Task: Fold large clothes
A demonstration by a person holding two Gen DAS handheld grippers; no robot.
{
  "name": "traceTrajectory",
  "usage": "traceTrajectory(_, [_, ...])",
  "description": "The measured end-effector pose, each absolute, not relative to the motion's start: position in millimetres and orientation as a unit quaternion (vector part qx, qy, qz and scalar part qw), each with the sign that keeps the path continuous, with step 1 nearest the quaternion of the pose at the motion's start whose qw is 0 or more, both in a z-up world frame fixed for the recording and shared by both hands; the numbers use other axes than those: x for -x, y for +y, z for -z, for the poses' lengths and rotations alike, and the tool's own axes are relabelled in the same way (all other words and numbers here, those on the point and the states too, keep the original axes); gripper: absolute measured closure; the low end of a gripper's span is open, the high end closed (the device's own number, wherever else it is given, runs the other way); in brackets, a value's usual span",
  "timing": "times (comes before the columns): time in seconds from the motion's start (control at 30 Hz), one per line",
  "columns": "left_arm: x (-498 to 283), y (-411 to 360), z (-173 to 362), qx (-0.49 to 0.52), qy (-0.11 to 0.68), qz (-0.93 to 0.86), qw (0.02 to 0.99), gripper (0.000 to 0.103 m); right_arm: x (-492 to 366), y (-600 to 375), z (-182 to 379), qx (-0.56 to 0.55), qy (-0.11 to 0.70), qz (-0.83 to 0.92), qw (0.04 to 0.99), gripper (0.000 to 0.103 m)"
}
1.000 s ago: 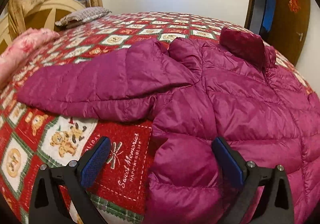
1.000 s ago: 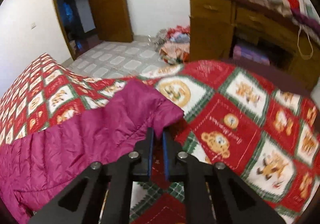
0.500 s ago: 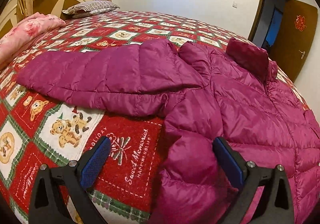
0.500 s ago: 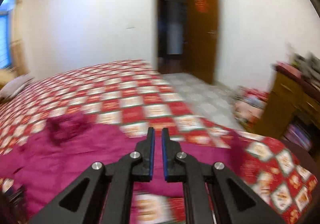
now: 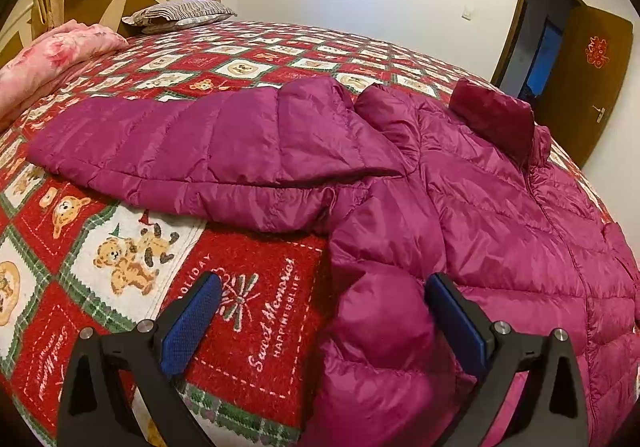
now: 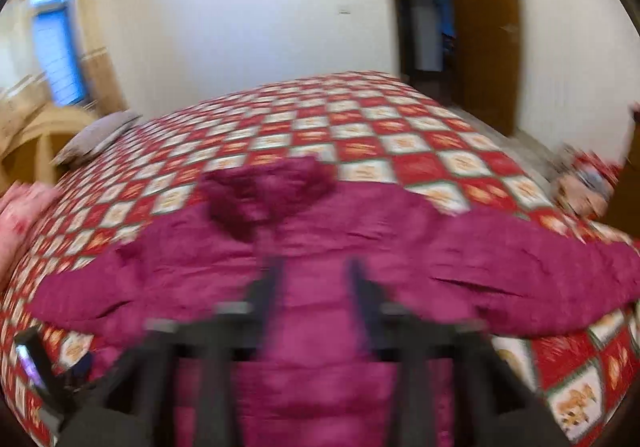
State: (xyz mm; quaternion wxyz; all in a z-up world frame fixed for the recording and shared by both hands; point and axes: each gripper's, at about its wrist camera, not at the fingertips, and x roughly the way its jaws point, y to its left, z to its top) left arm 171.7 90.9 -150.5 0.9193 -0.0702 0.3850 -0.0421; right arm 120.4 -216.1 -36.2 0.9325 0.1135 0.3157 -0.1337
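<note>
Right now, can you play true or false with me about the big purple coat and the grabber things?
1. The purple jacket lies spread on the bed quilt with teddy bears on it. True.
2. The left gripper is squeezed shut on a sleeve. False: its jaws stand wide open, with the jacket's lower corner between them but not pinched.
3. A striped pillow sits at the head of the bed. True.
4. The right gripper holds the jacket's hood. False: its jaws have just been opening, and they hang over the jacket's middle with nothing pinched.
5. The brown door is shut. False: it stands open.
</note>
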Motion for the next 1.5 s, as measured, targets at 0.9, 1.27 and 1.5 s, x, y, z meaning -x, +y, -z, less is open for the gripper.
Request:
traceTrajectory(0.9, [-174,83,152,0.047,0.393,0.027,0.918,0.001,39,-519,78,-0.314,0.274,0.432,0.8,0.091])
traceTrajectory(1.27, [-174,84,152,0.048,0.392,0.028,0.918,0.001,-50,-358,-13,-0.164,0.268,0.251,0.916,0.091])
traceTrajectory(1.5, [-174,84,152,0.049,0.392,0.028,0.918,0.001,-131,-210,12,-0.128,0.31,0.078,0.939,0.091])
